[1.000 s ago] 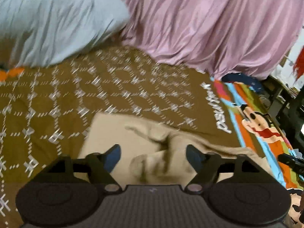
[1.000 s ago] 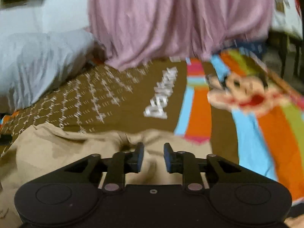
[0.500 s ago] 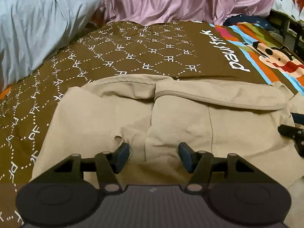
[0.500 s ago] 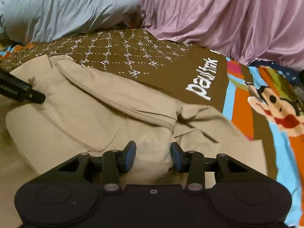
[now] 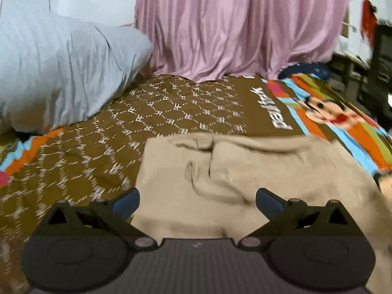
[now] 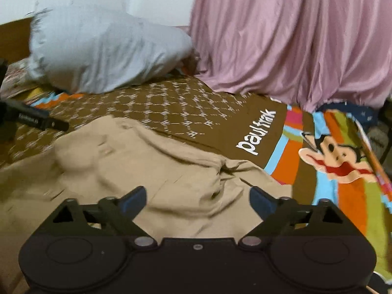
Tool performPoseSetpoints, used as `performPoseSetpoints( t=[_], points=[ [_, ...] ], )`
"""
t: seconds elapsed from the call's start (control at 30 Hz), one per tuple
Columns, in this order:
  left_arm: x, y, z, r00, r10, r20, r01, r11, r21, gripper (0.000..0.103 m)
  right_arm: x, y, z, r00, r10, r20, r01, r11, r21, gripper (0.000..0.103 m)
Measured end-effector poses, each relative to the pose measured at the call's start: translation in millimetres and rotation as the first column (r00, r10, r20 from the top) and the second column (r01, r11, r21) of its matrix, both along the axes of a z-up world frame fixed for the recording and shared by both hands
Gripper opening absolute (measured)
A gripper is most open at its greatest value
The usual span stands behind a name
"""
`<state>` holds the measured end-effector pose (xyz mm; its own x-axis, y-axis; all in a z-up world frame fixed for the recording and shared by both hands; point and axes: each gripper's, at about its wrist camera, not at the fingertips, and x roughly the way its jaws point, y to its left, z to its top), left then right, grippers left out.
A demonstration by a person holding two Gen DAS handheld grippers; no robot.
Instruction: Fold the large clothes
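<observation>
Both grippers have their fingers spread wide and nothing pinched in either. The left gripper (image 5: 197, 199) hangs right over the near-left part of the beige garment (image 5: 245, 178), with its left fingertip roughly above the cloth's left edge and the brown bedspread (image 5: 98, 152) showing just outside it. The right gripper (image 6: 197, 199) sits over a rumpled bulge of the same garment (image 6: 159, 171), whose right-hand end lies just ahead and to the right of that gripper.

So the cloth is directly under and ahead of both, lying on the bed with its long axis running left to right across the two views. I'd guess each gripper takes its own end, left edge for the left one, right edge for the right. Both views are a bit motion-smeared, so I can't really say where the hems are.

Further out on the bedspread there's white lettering (image 6: 257, 132) that reads "paulfrak" as far as I can make out, next to a cartoon monkey face (image 6: 335, 156). Beyond that, a grey pillow (image 6: 105, 51) ahead-left and a pink curtain (image 6: 294, 36) behind.
</observation>
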<state>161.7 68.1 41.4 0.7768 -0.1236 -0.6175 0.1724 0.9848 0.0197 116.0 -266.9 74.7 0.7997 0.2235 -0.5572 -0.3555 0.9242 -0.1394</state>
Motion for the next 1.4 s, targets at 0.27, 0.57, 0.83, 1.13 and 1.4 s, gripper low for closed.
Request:
performPoseSetpoints(
  t=[0.27, 0.57, 0.83, 1.13, 1.4],
  points=[
    [-140.8, -15.5, 3.3, 0.973, -0.233, -0.004, 0.225, 0.935, 0.276, 0.103, -132.9, 23.3, -3.3, 0.974, 0.216, -0.068, -0.226, 0.945, -0.236, 0.102],
    [-184.0, -55.1, -41.2, 0.898, -0.391, -0.204, 0.432, 0.69, 0.581, 0.103, -170.4, 41.9, -50.2, 0.948, 0.214, -0.237, -0.28, 0.913, -0.296, 0.102],
    [-162.6, -63.6, -62.0, 0.876, -0.385, -0.29, 0.477, 0.61, 0.633, 0.066, -166.0, 26.6, -51.8, 0.964, 0.146, -0.22, -0.2, 0.948, -0.246, 0.102],
    [-143.2, -63.5, -4.3, 0.921, -0.374, -0.112, 0.374, 0.763, 0.528, 0.006, -163.0, 21.4, -49.8, 0.956, 0.171, -0.237, -0.224, 0.951, -0.215, 0.101],
    [-114.8, -59.4, 29.3, 0.933, -0.354, -0.07, 0.345, 0.818, 0.461, 0.006, -166.9, 48.0, -63.6, 0.933, 0.253, -0.256, -0.33, 0.885, -0.33, 0.101]
  ],
)
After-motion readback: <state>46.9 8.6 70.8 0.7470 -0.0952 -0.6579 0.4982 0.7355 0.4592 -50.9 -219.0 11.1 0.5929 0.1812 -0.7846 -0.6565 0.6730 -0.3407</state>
